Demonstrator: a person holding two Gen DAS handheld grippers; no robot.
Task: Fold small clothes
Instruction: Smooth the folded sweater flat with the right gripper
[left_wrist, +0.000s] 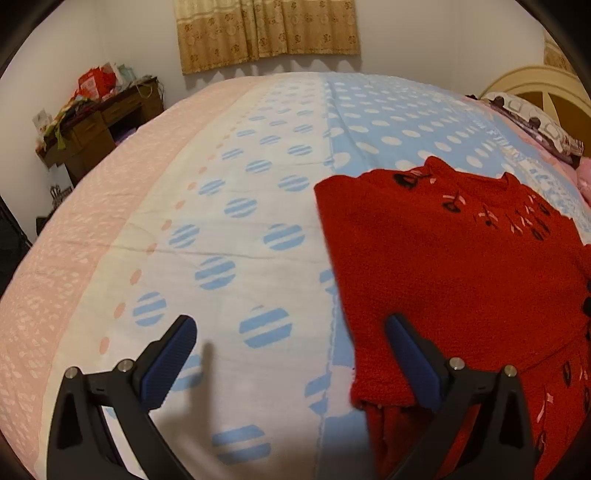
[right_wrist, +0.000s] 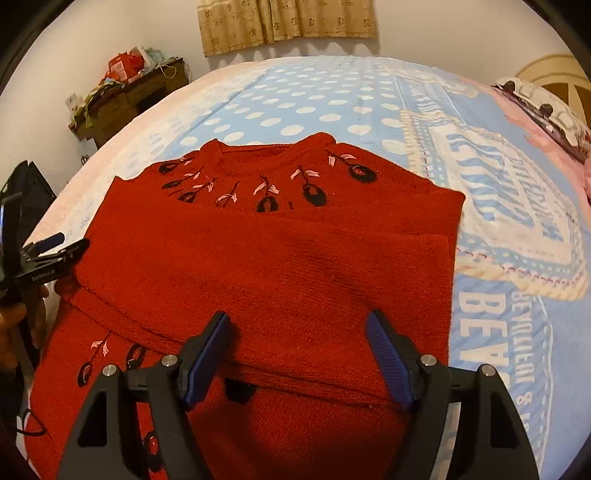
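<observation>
A small red knit sweater (right_wrist: 280, 258) with black and pink flower embroidery lies flat on the bed, collar away from me, both sleeves folded across its front. It shows in the left wrist view (left_wrist: 461, 266) at the right. My right gripper (right_wrist: 299, 332) is open and empty, just above the sweater's lower middle. My left gripper (left_wrist: 291, 336) is open and empty over the sweater's left edge, one finger above the sheet, the other above the red knit. The left gripper also shows in the right wrist view (right_wrist: 55, 247) at the sweater's left side.
The bed (left_wrist: 229, 206) has a pink, white and blue dotted sheet. A pillow (left_wrist: 535, 125) and wooden headboard (left_wrist: 546, 88) are at the far right. A cluttered wooden desk (left_wrist: 96, 118) stands by the wall at the far left, under a curtain (left_wrist: 266, 29).
</observation>
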